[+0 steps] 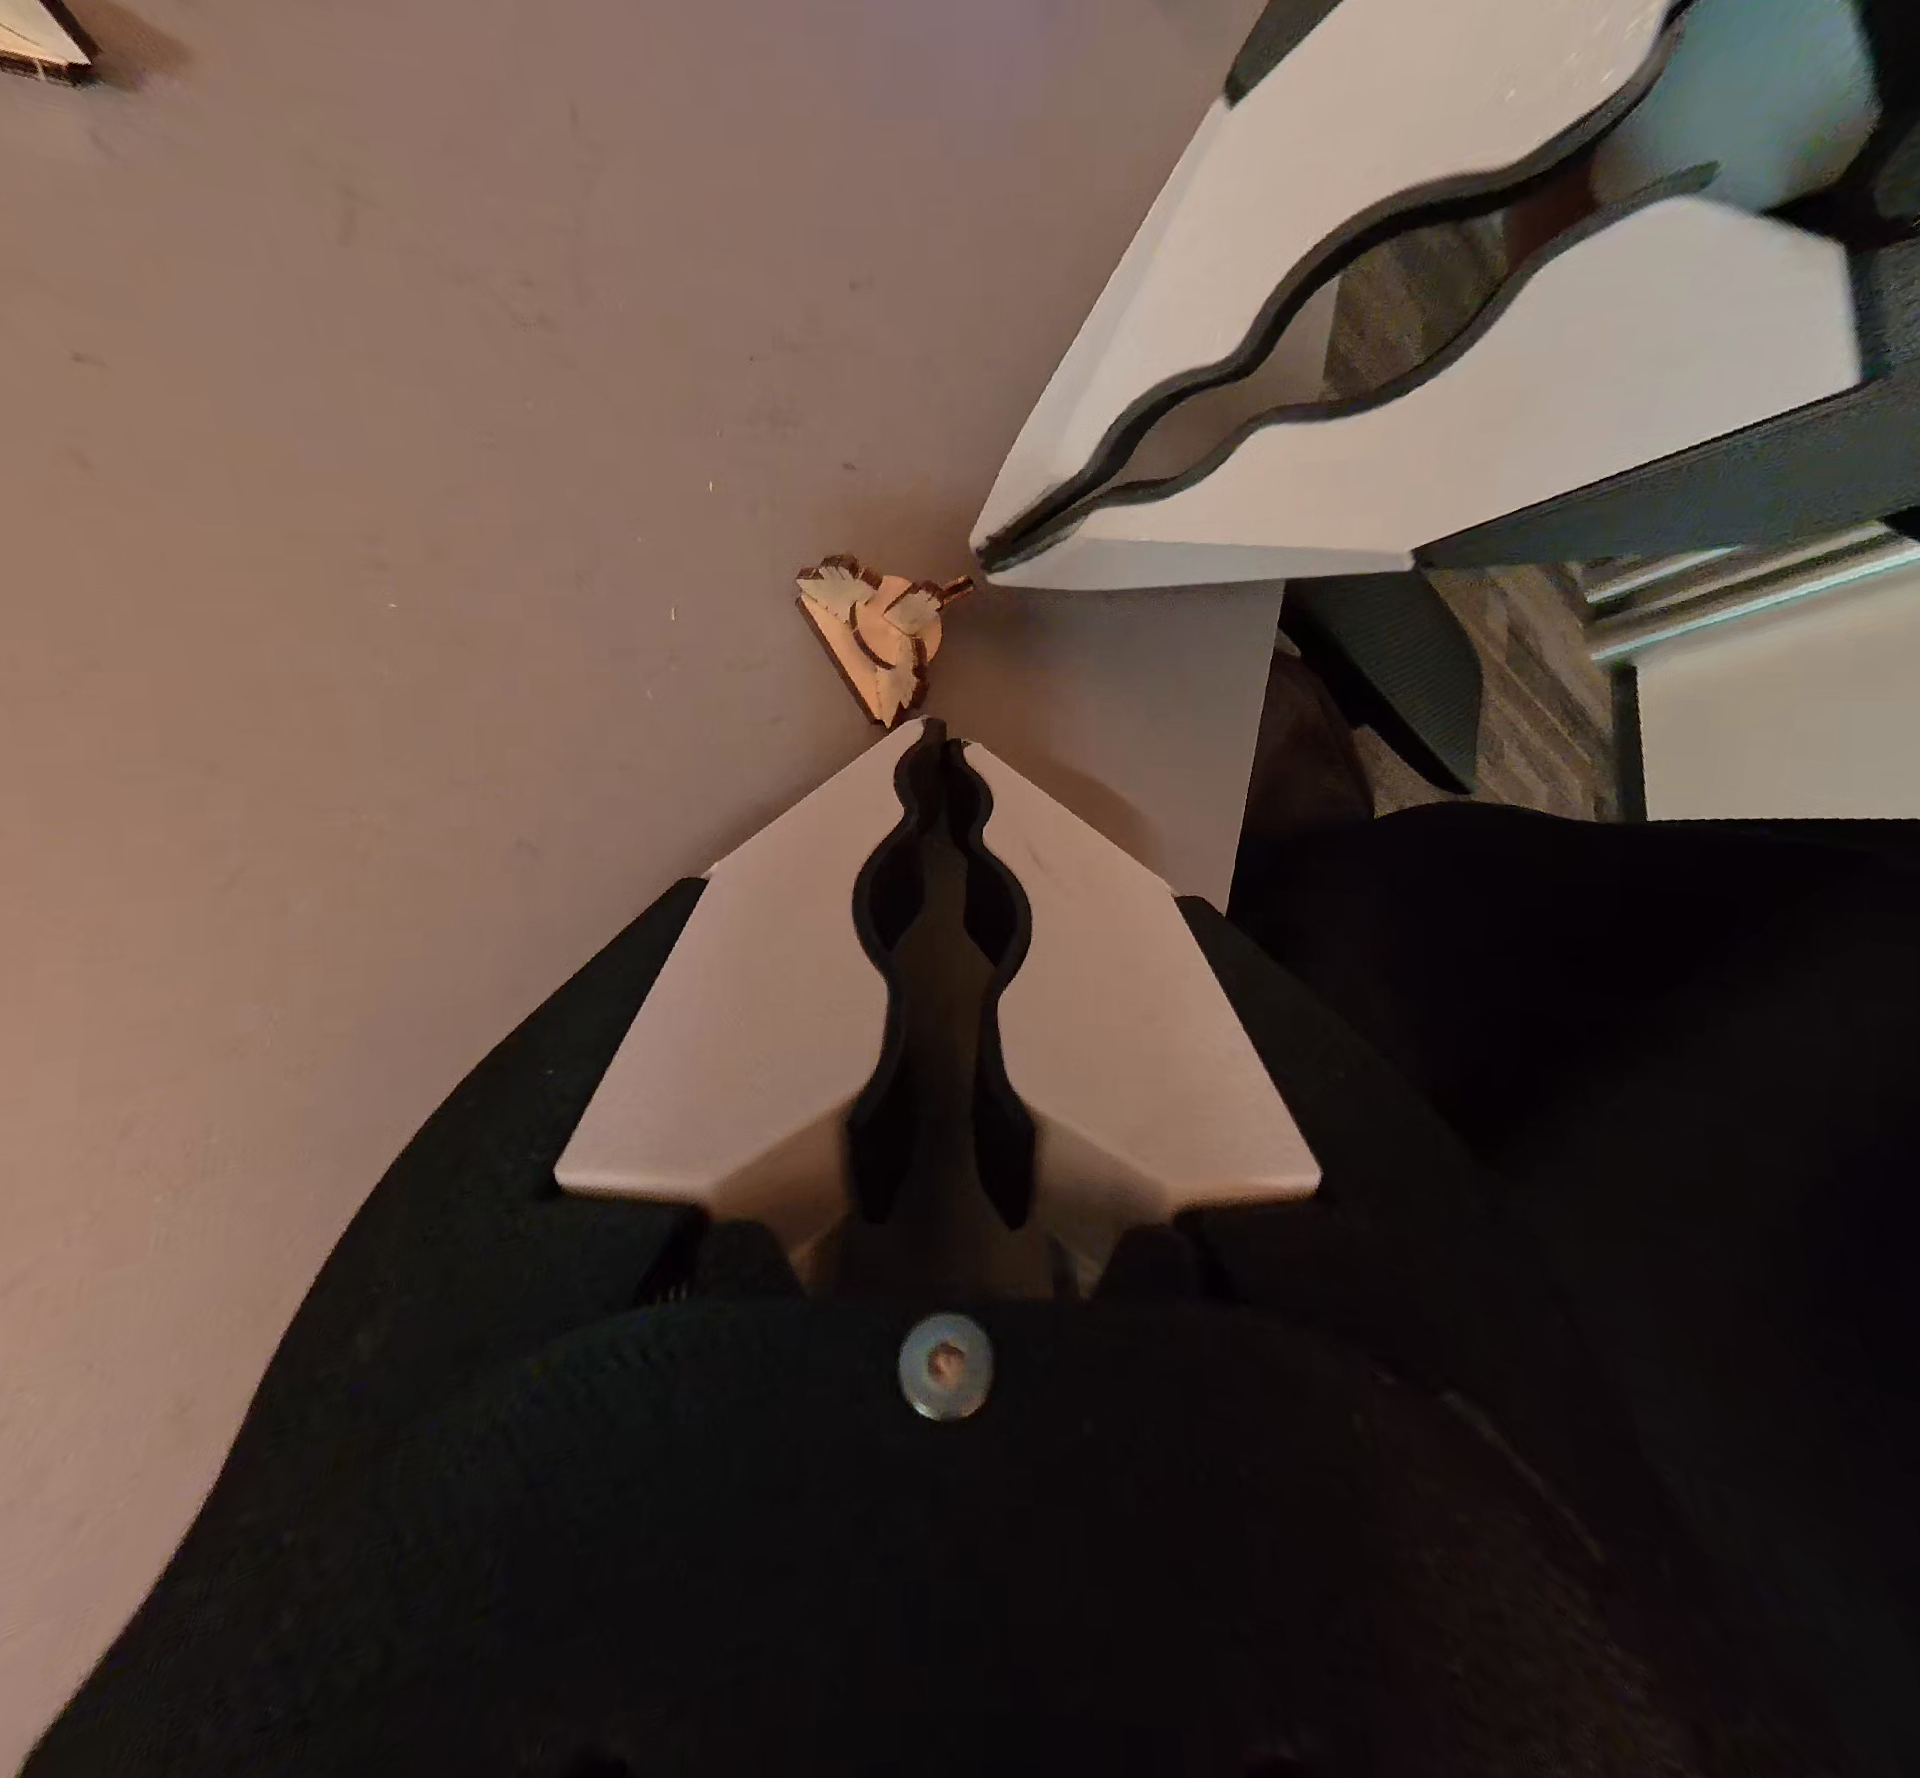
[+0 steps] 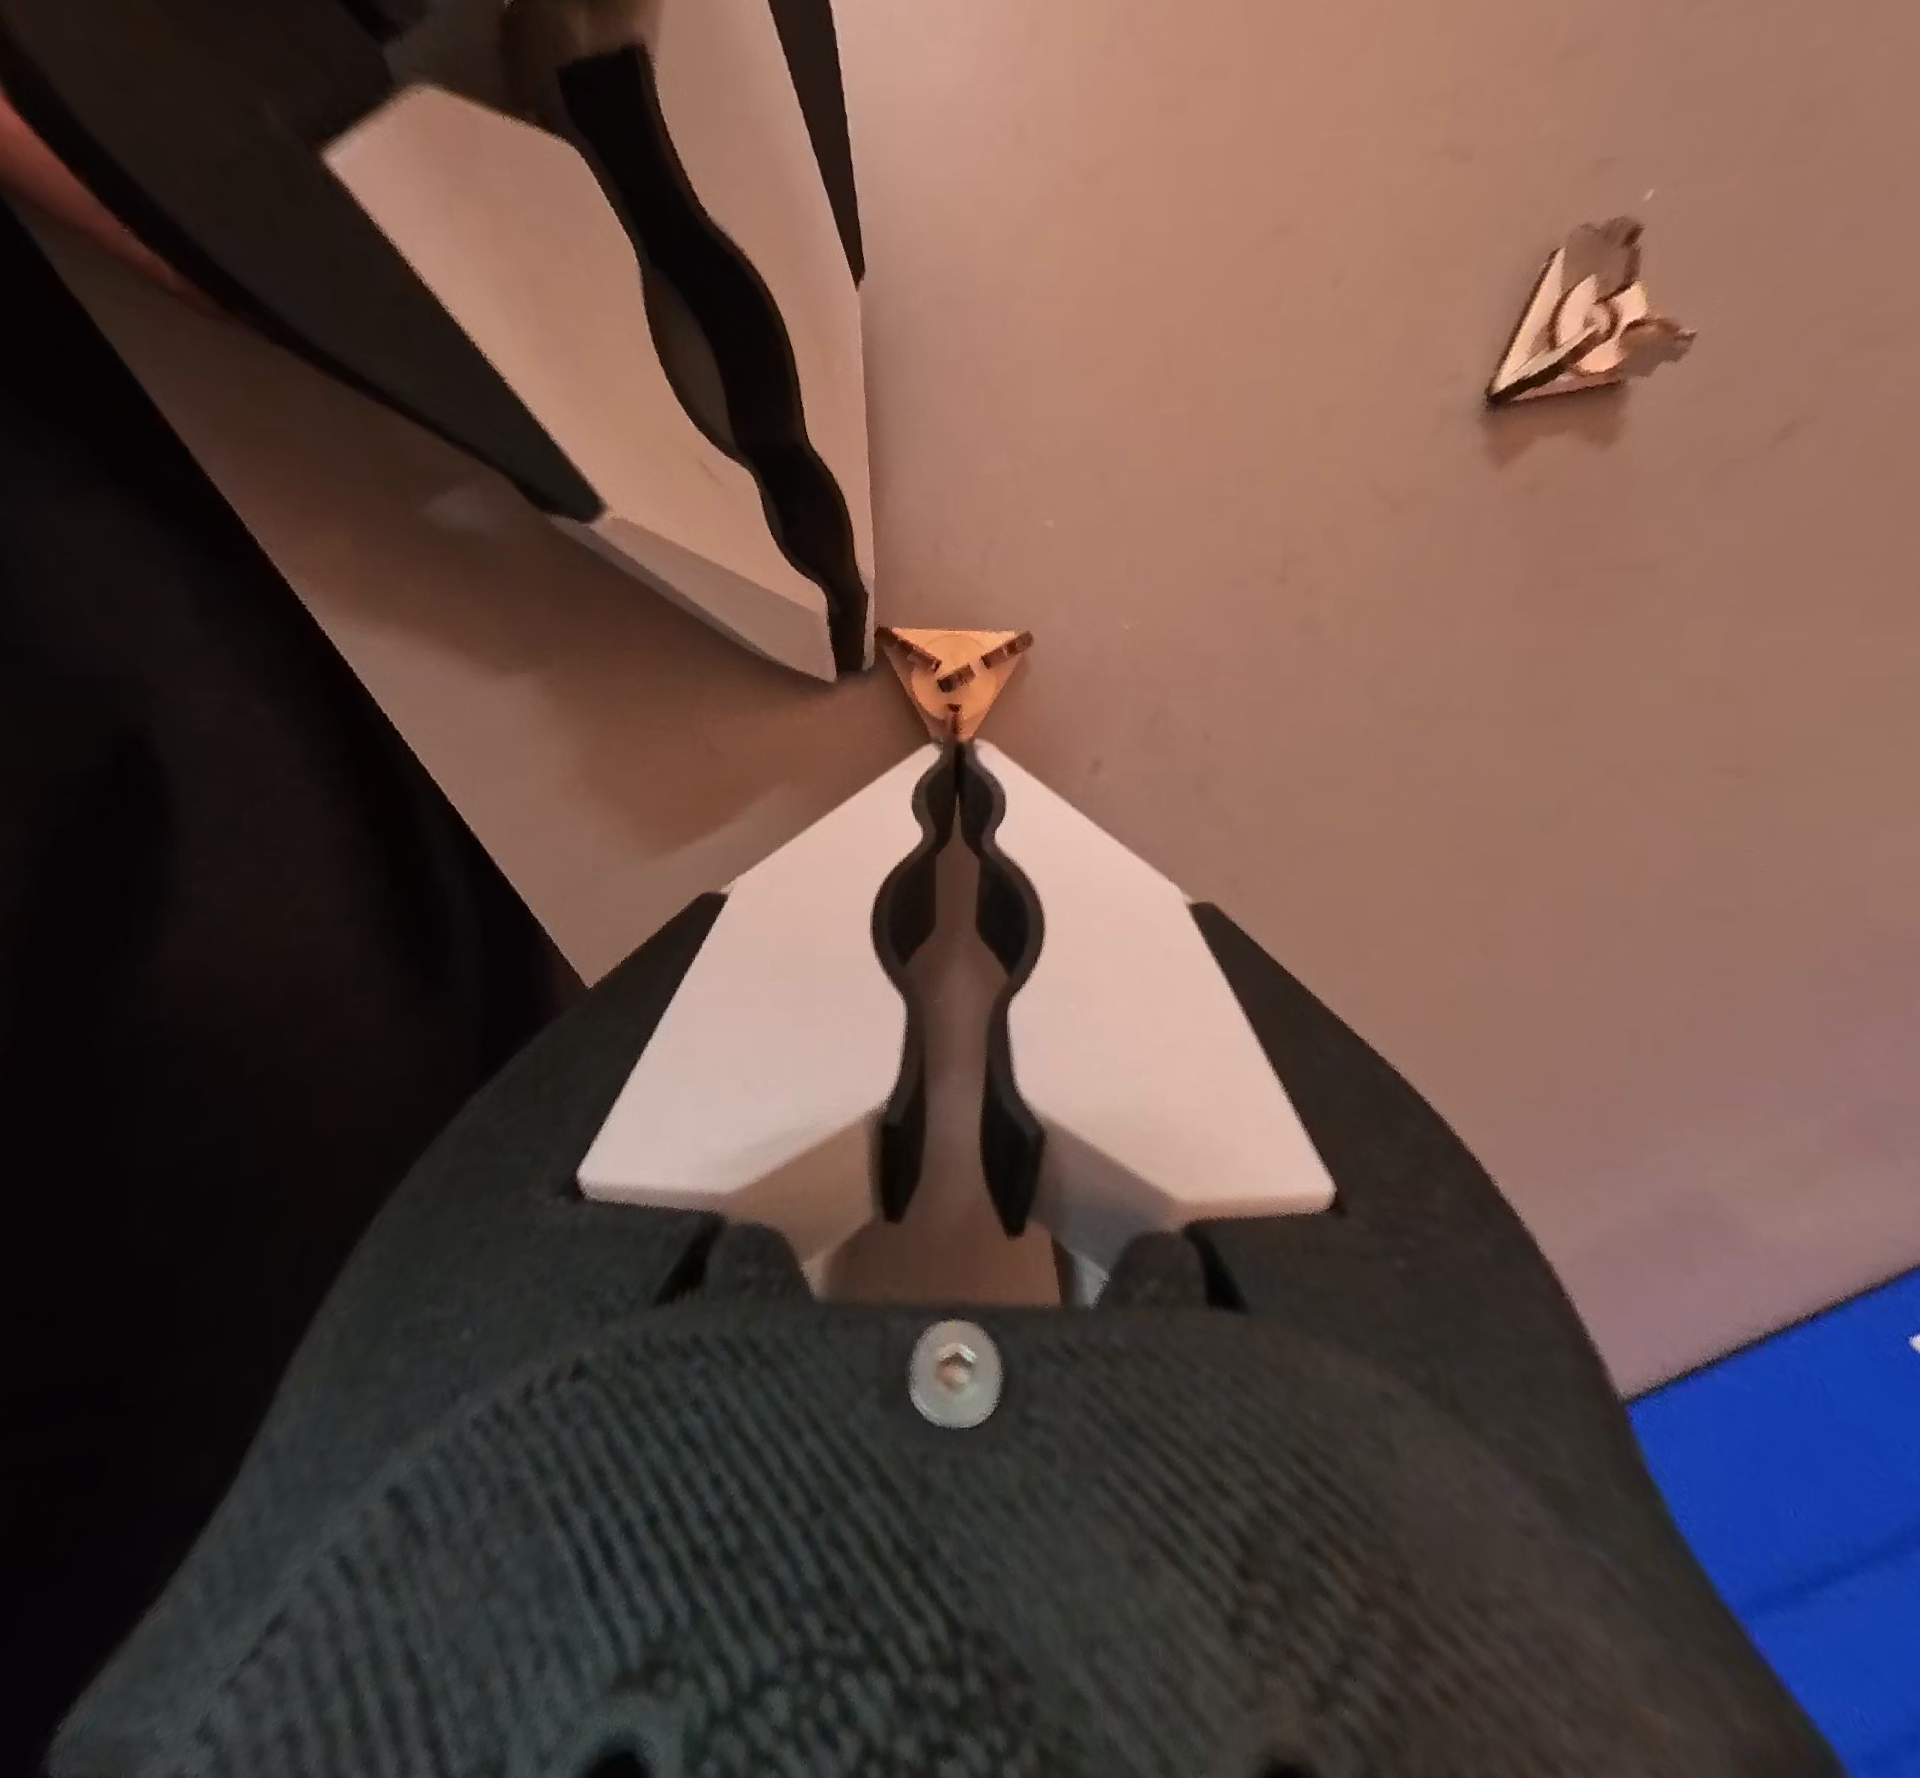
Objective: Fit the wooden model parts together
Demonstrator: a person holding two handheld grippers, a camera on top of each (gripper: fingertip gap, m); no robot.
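A small triangular wooden piece (image 1: 871, 639) is held above the desk (image 1: 416, 378) between both sets of fingers. One corner is pinched by the right gripper (image 2: 953, 749); another corner is pinched by the left gripper (image 1: 932, 726). A second wooden piece (image 2: 1584, 326) lies well right of the right fingers.

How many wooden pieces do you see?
2. One triangular piece is between the left gripper and right gripper; the other piece lies farther off on the table. Others may be hidden.
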